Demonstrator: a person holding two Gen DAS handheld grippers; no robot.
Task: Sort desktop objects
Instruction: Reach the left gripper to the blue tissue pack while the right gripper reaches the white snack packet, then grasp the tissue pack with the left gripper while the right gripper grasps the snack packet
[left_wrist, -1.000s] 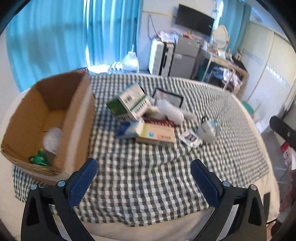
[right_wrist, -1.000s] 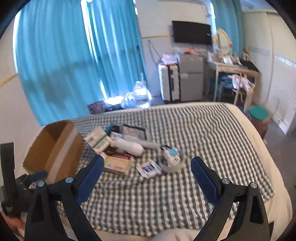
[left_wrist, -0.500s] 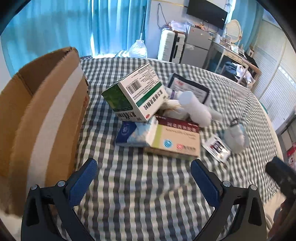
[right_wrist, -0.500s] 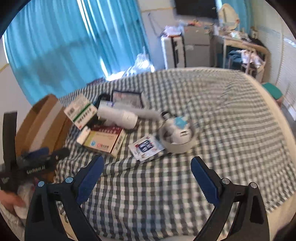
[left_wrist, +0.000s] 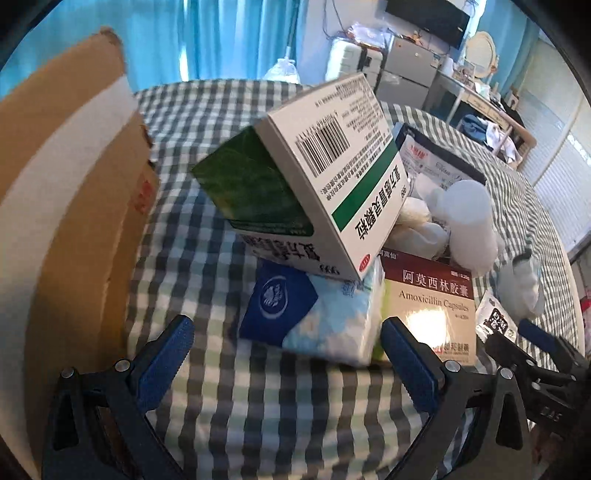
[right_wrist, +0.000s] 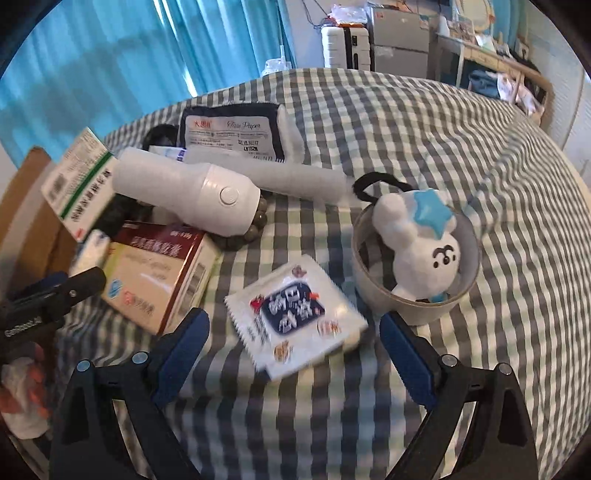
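Two grippers, both with jaws spread wide and holding nothing, hover low over a checked tablecloth (right_wrist: 424, 122) strewn with small objects. Left gripper (left_wrist: 282, 354): its blue pads frame a blue-and-white tissue pack (left_wrist: 314, 314) lying just beyond the fingertips; a green-and-white medicine box (left_wrist: 314, 177) rests tilted on top of that pack (barcode face upward), and an amoxicillin capsule box (left_wrist: 428, 306) lies flat, touching the pack's right side. A cardboard box (left_wrist: 62, 206) stands at the left edge of this view, just beside the pile; its inside is hidden. Right gripper (right_wrist: 293, 338): a white snack sachet (right_wrist: 295, 314) with a dark printed label lies flat on the cloth between and just beyond its pads. To the right of the sachet, a roll of tape (right_wrist: 413, 302) stands on its side with a white plush rabbit (right_wrist: 417, 243) (blue star on its head) sitting inside the ring. Farther off, a white handheld device (right_wrist: 192, 192) with a round button lies on its side, its near end against a string of dark beads (right_wrist: 255, 225); beyond it lies a flat tissue paper packet (right_wrist: 232, 133). In the right wrist view the left gripper shows at the far left edge, near the capsule box, with part of a hand (right_wrist: 22, 402) below it. Blue curtains (right_wrist: 110, 55) and furniture fill the far background.
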